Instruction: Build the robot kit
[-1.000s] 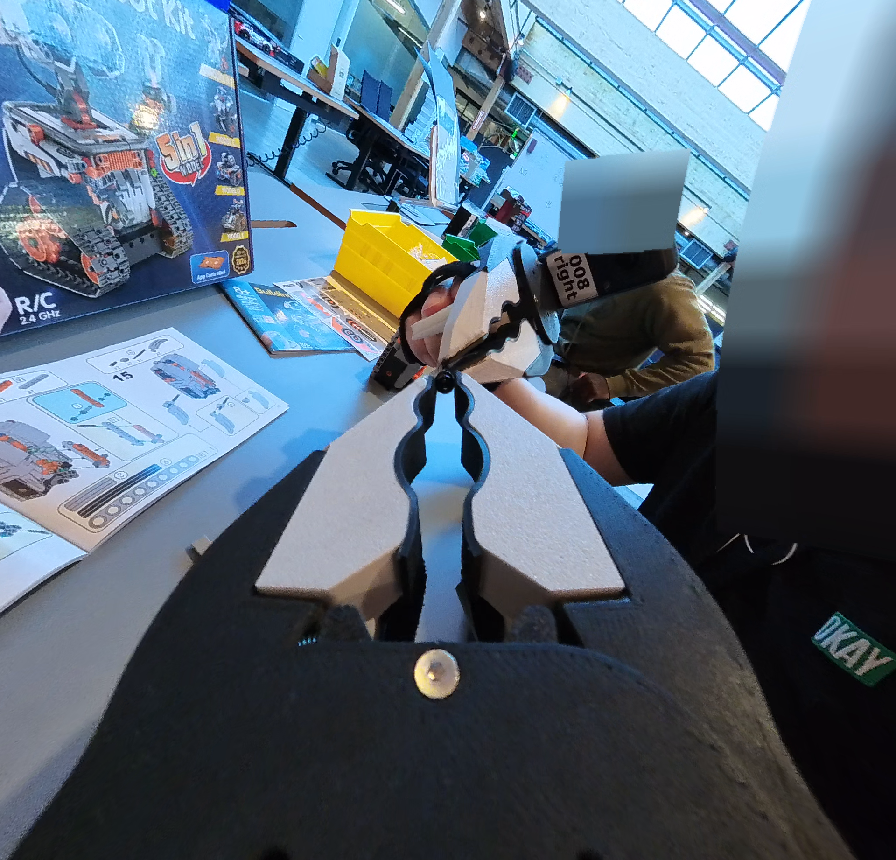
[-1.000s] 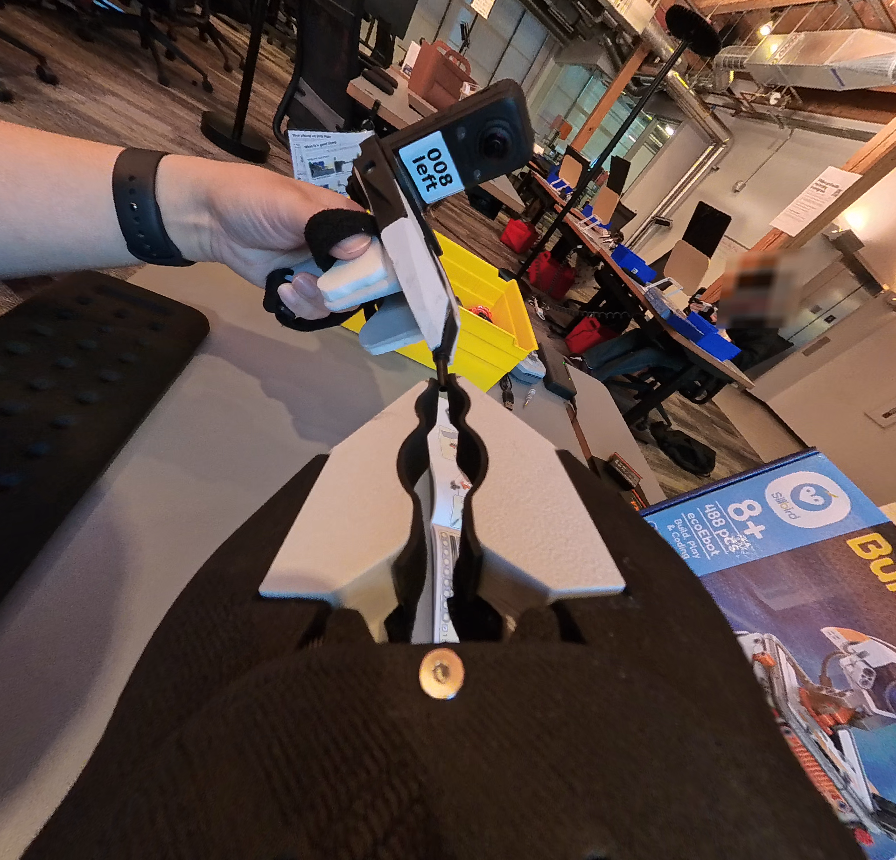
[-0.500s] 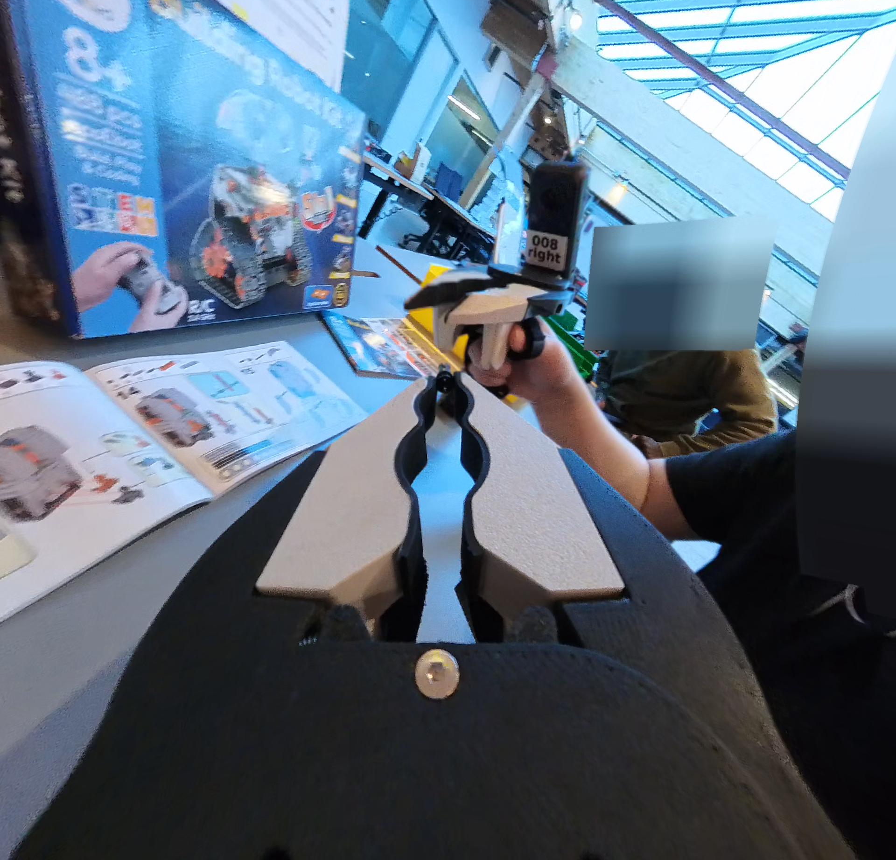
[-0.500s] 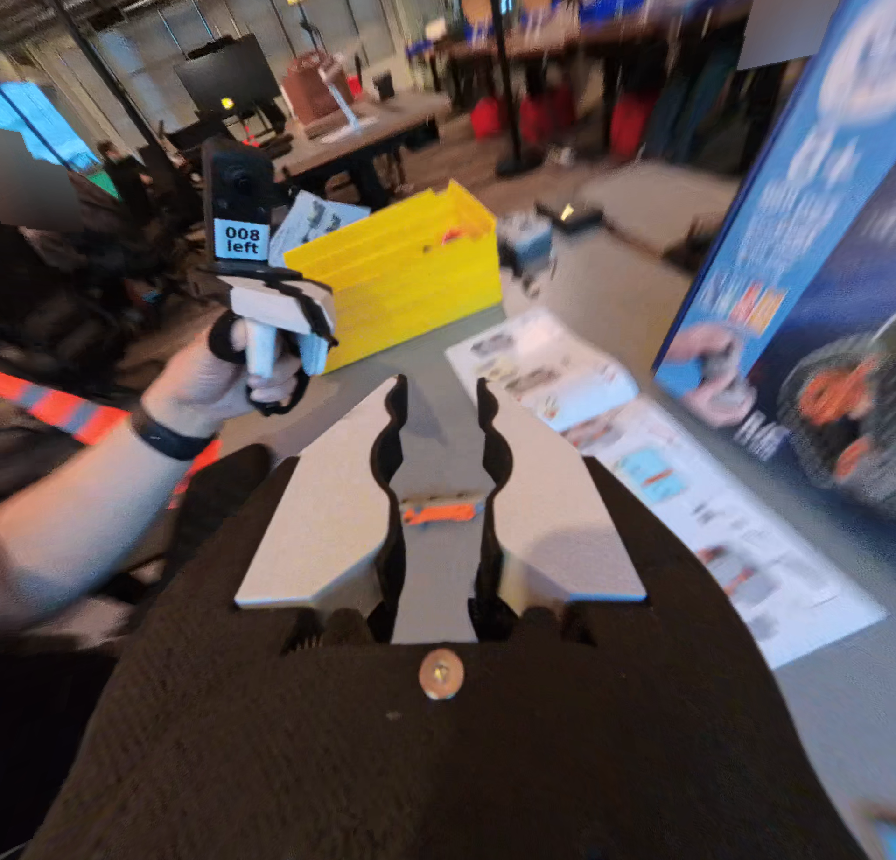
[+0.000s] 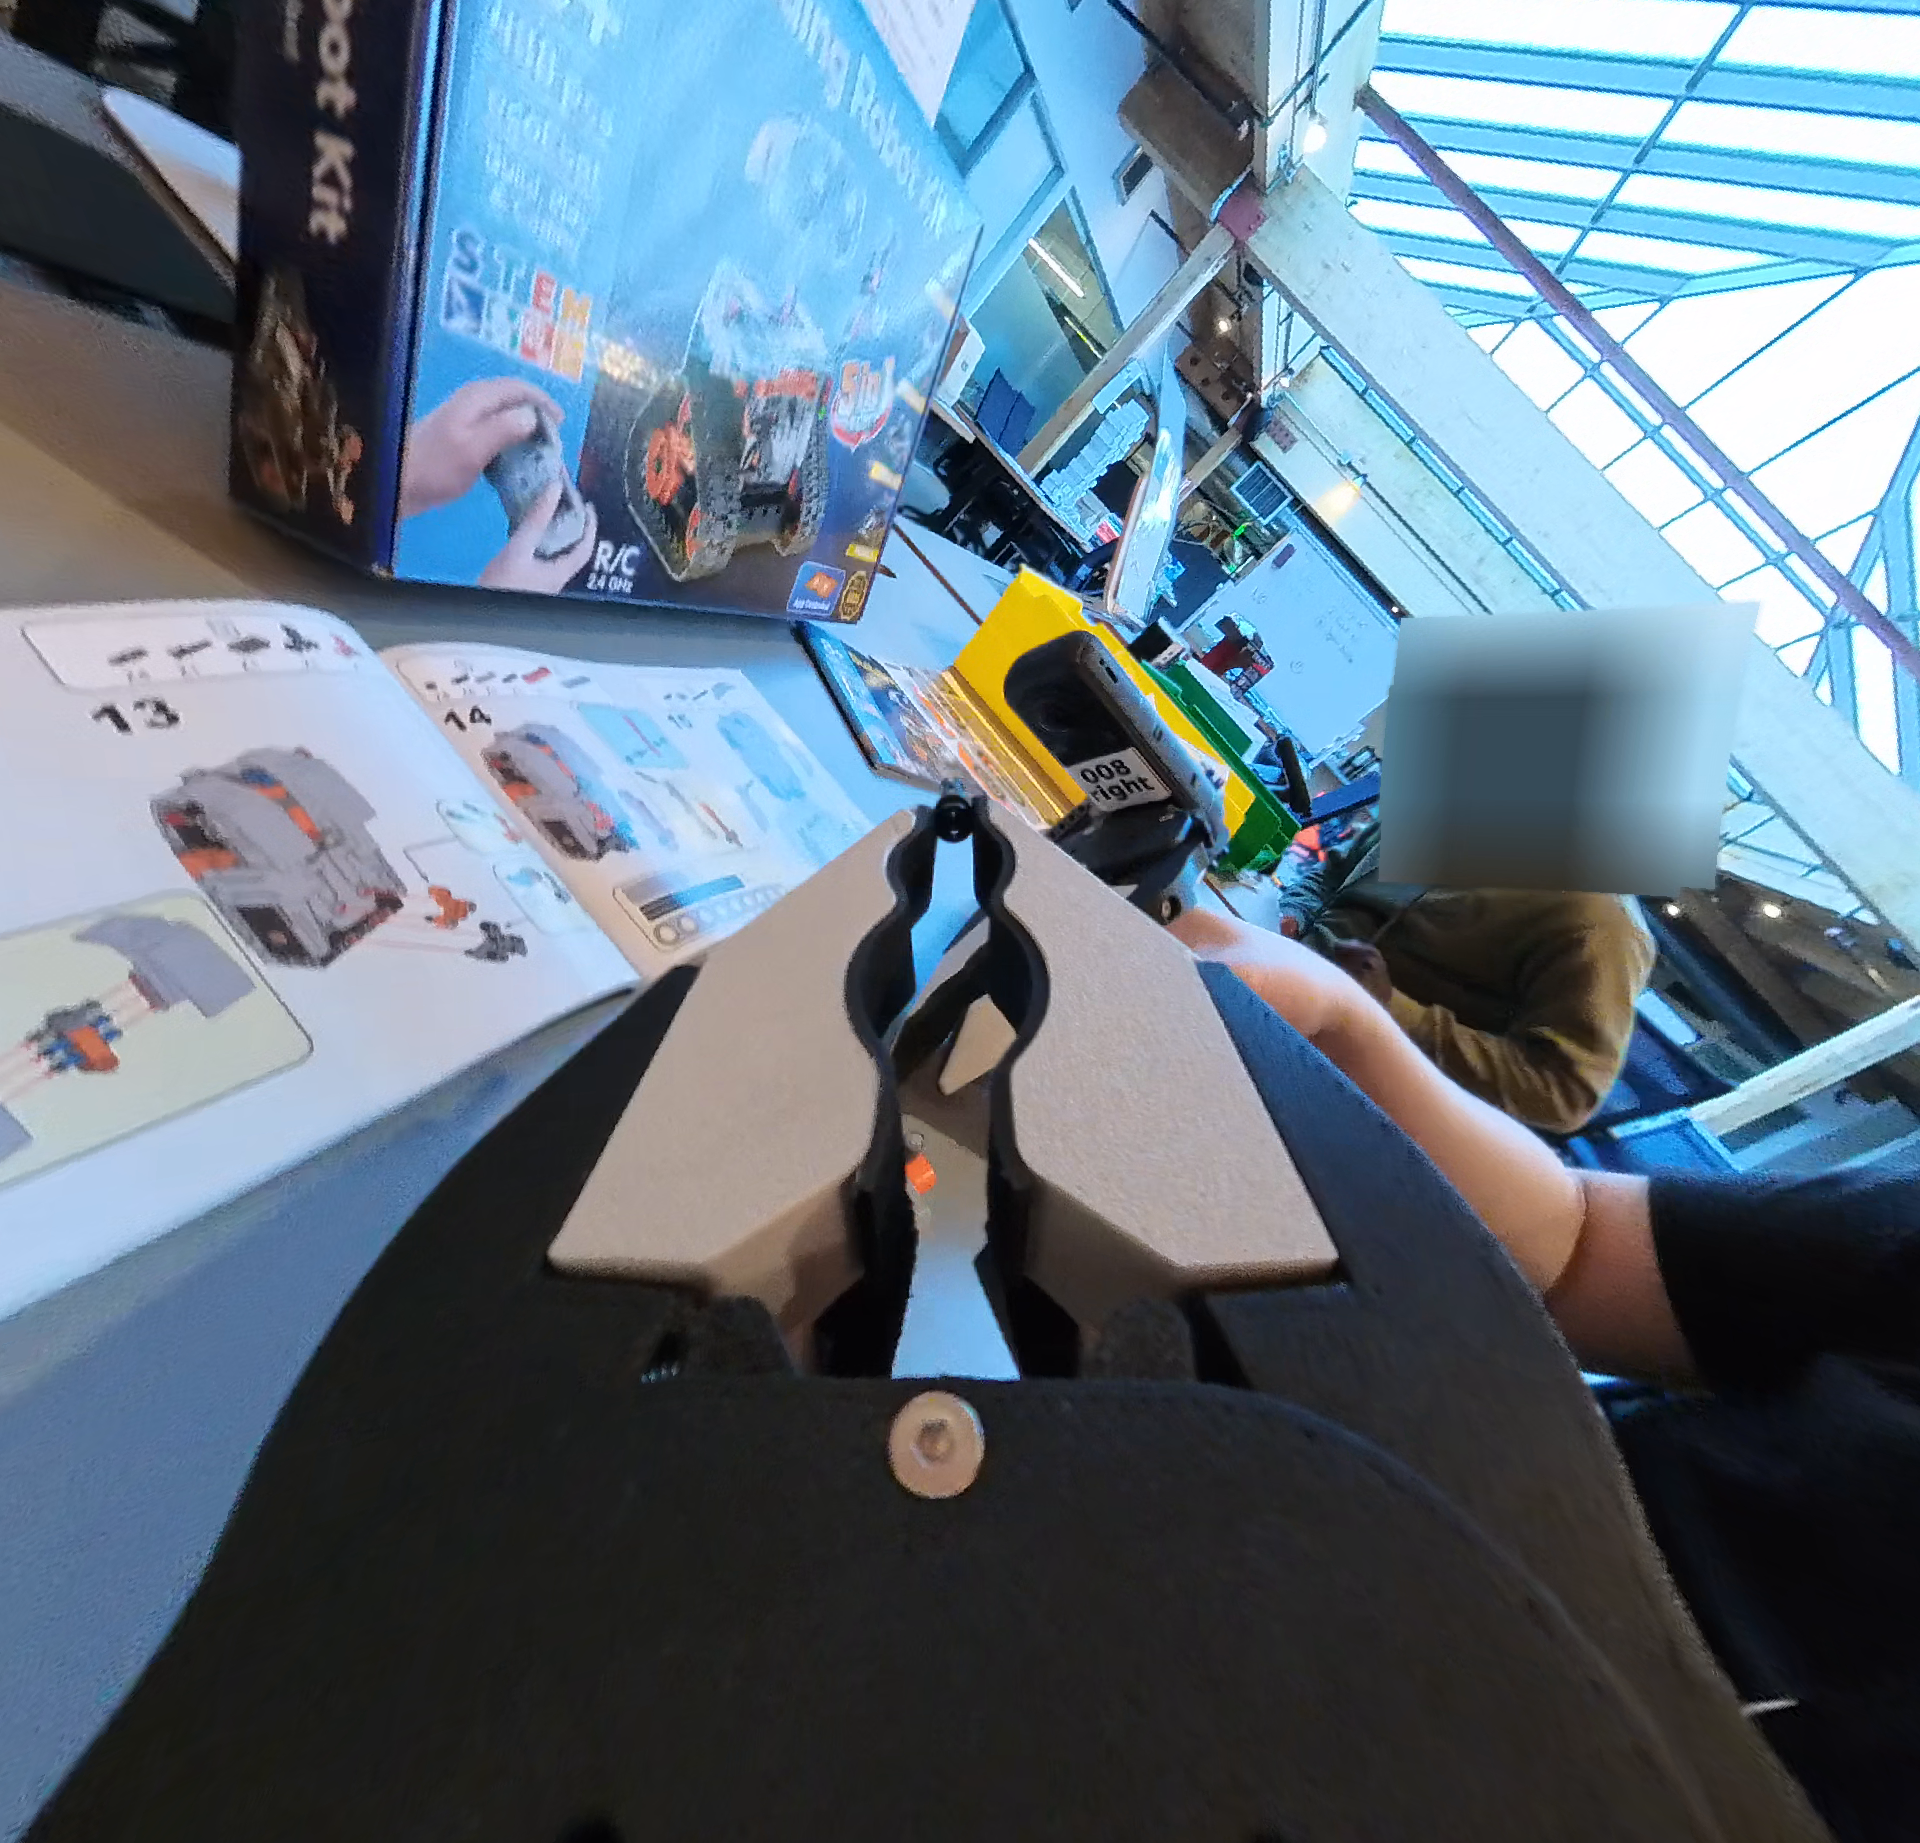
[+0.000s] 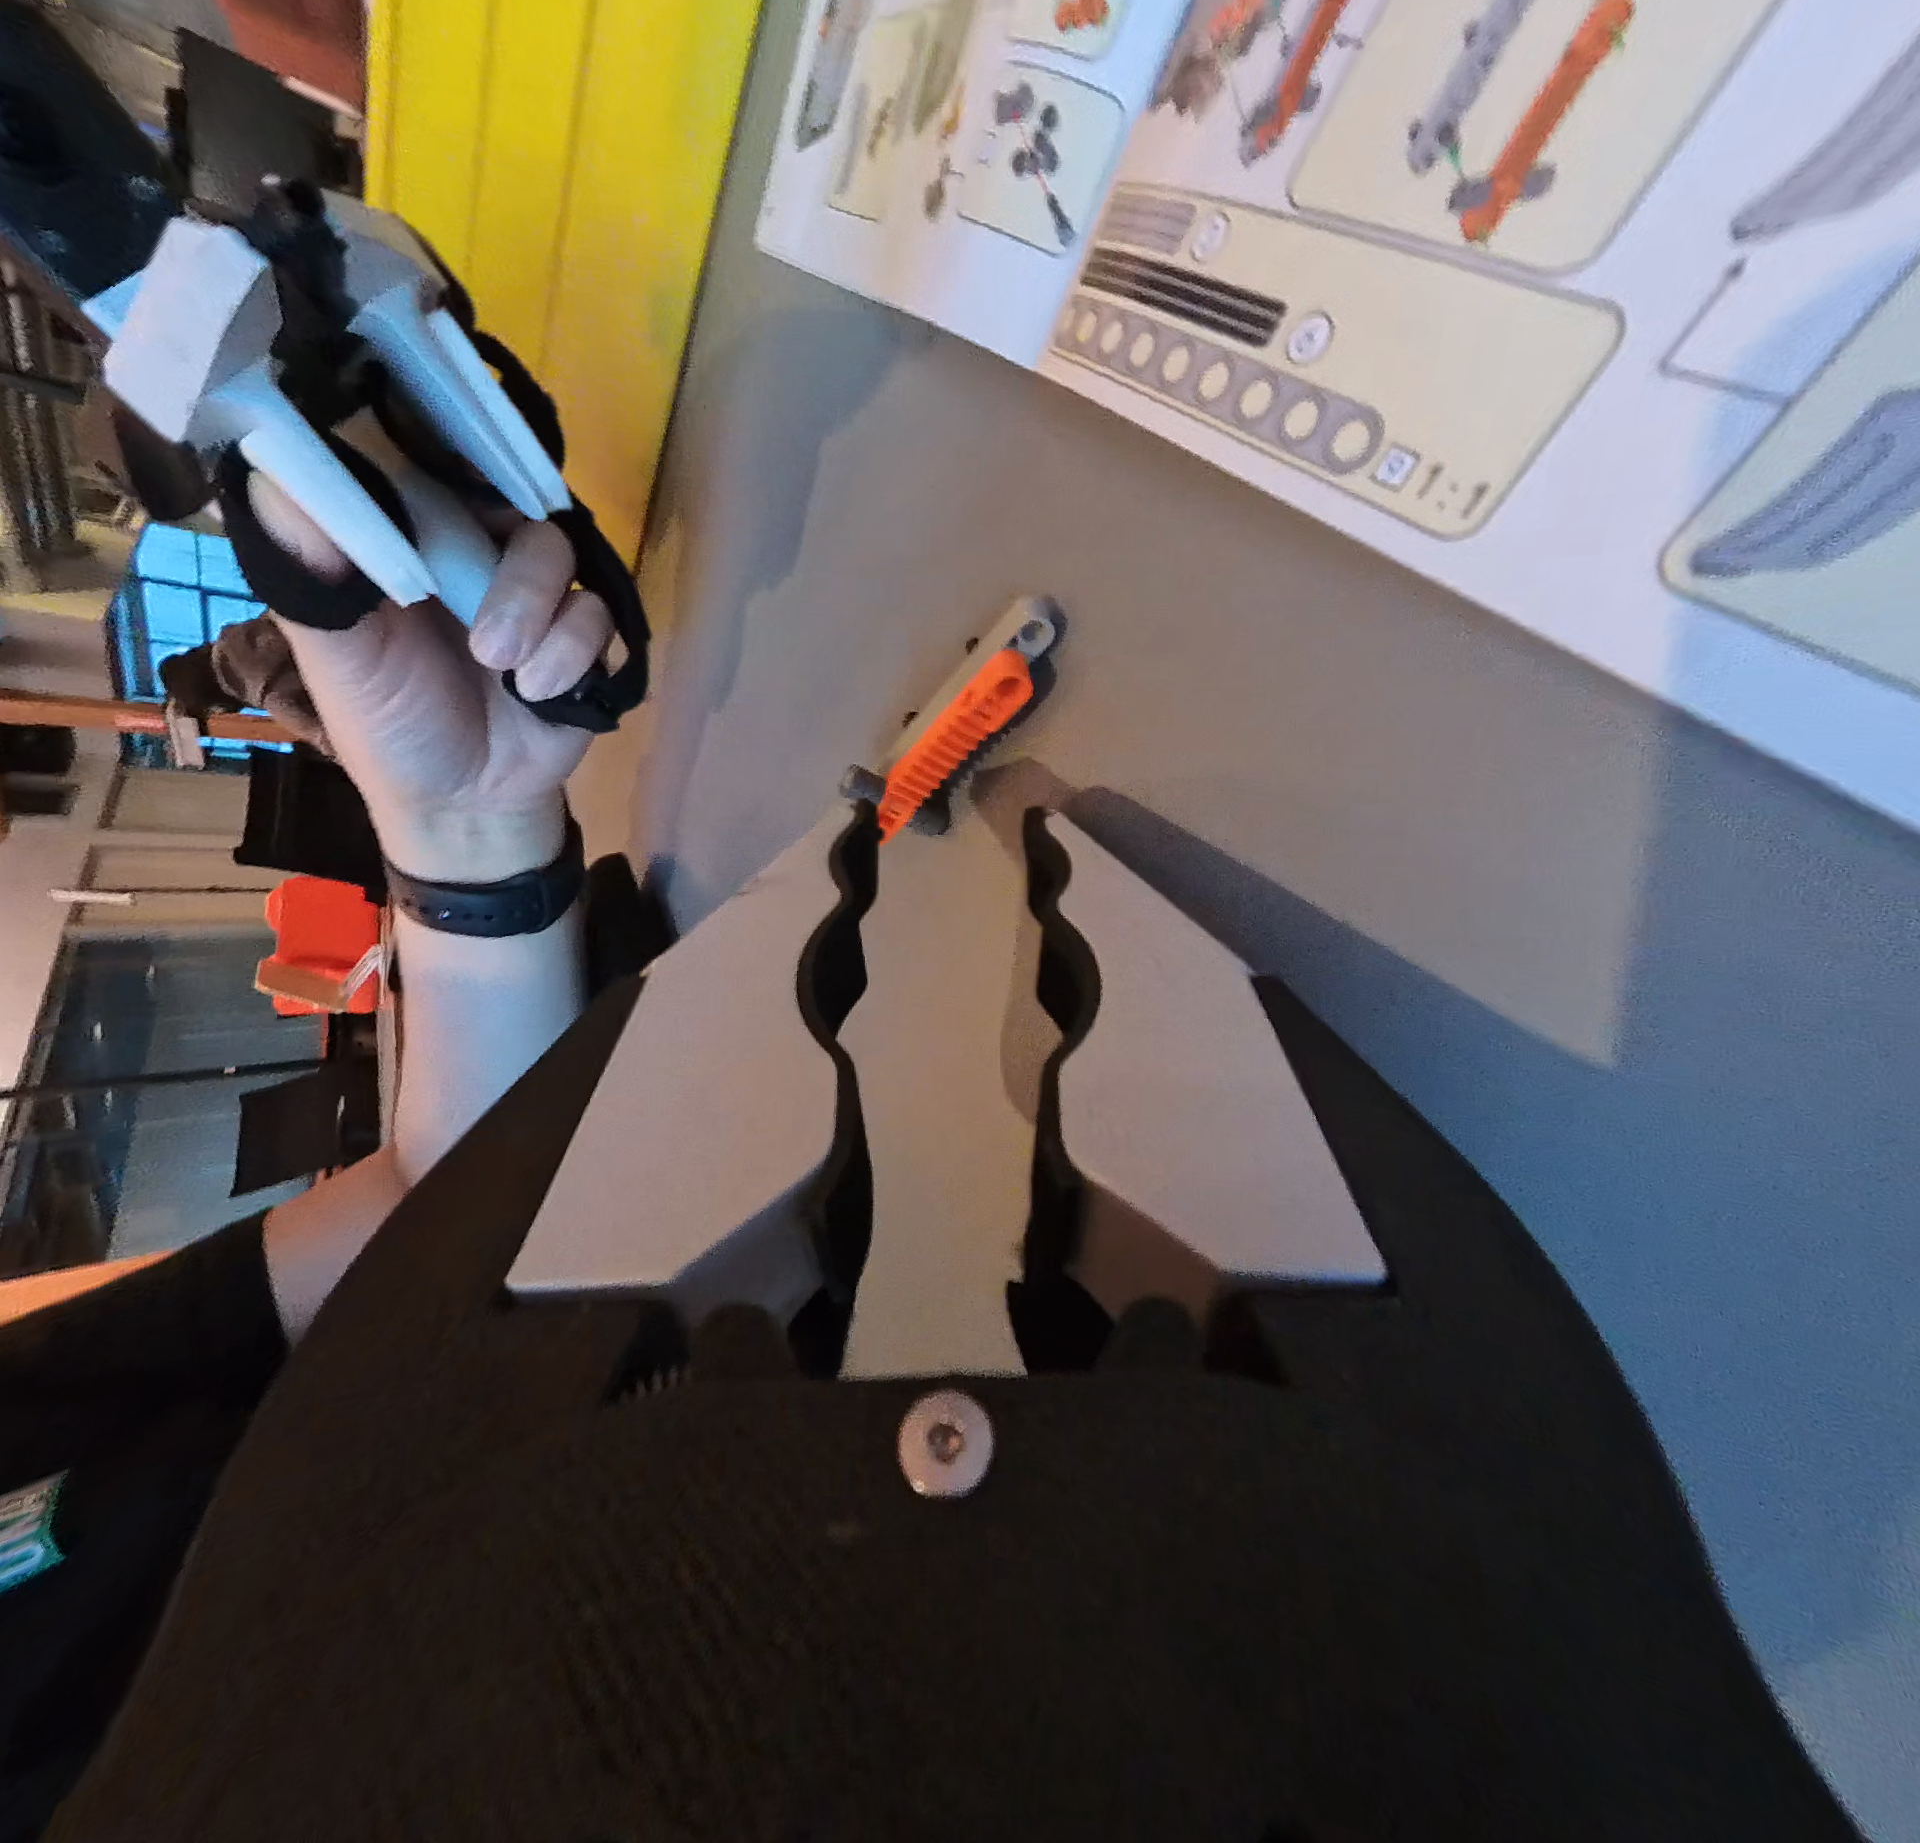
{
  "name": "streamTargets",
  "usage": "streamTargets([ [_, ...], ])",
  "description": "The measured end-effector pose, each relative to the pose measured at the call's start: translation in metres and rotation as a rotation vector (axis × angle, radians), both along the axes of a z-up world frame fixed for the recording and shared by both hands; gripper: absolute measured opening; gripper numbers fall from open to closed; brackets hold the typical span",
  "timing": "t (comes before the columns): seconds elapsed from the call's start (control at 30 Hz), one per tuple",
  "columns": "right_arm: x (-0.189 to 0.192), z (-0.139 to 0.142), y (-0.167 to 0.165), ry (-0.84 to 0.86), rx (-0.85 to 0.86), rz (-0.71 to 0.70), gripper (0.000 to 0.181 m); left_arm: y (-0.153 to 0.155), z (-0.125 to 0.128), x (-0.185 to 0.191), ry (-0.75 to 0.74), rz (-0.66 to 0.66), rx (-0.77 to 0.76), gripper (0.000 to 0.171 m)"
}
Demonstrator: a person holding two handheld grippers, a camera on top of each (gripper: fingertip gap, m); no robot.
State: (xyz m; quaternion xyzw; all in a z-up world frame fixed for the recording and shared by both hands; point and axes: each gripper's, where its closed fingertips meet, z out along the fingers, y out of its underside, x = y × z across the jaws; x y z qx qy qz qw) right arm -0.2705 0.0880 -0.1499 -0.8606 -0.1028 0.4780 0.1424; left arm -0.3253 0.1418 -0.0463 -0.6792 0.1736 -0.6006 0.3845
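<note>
Two grippers point(image 5: 954, 825) point(image 6: 940, 811), one orange-and-grey part point(image 6: 961, 718), one open booklet point(image 5: 312, 858), one box point(image 5: 623, 287)

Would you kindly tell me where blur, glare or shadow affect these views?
Left wrist view: skylight blown out, blue box blurred, booklet clearer. Right wrist view: yellow bin smeared, orange-and-grey part crisp, right claw casts a hard shadow on the table.

I'm looking into a big open workshop or maker space — rows of work desks point(image 5: 997, 484) run far back under a glazed roof point(image 5: 1662, 131) with timber beams point(image 5: 1382, 276), and yellow point(image 5: 1023, 640) and green parts bins point(image 5: 1236, 775) sit on my grey table point(image 5: 125, 1398).
</note>
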Motion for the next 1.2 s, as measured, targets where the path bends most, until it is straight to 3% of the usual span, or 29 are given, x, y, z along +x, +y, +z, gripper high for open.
streamTargets([
  [0.23,-0.008,-0.002,0.008,0.052,-0.057,-0.137,0.023,-0.006,0.011,-0.004,-0.087,-0.022,-0.006,0.003],
  [0.43,-0.026,-0.009,0.013,0.022,-0.109,-0.137,0.008,-0.014,0.026,-0.002,-0.133,-0.054,0.031,0.003],
  [0.53,-0.038,0.001,0.018,0.033,-0.080,-0.094,0.006,-0.016,0.033,-0.006,-0.164,-0.053,0.043,0.003],
  [0.63,-0.019,0.018,0.011,-0.156,0.078,0.058,0.005,-0.018,0.033,-0.010,-0.171,-0.043,0.042,0.002],
  [0.8,0.055,0.028,-0.001,-0.812,0.316,0.409,0.005,-0.019,0.031,-0.006,-0.147,-0.050,0.048,0.003],
  [0.87,0.070,0.027,-0.008,-0.969,0.343,0.521,0.005,-0.020,0.032,-0.004,-0.139,-0.056,0.054,0.003],
  [1.0,0.070,0.013,-0.017,-1.017,0.313,0.614,0.005,-0.022,0.031,-0.005,-0.137,-0.052,0.055,0.003],
  [1.2,0.067,-0.002,-0.024,-0.990,0.260,0.634,0.006,-0.021,0.030,-0.007,-0.144,-0.051,0.047,0.003],
])
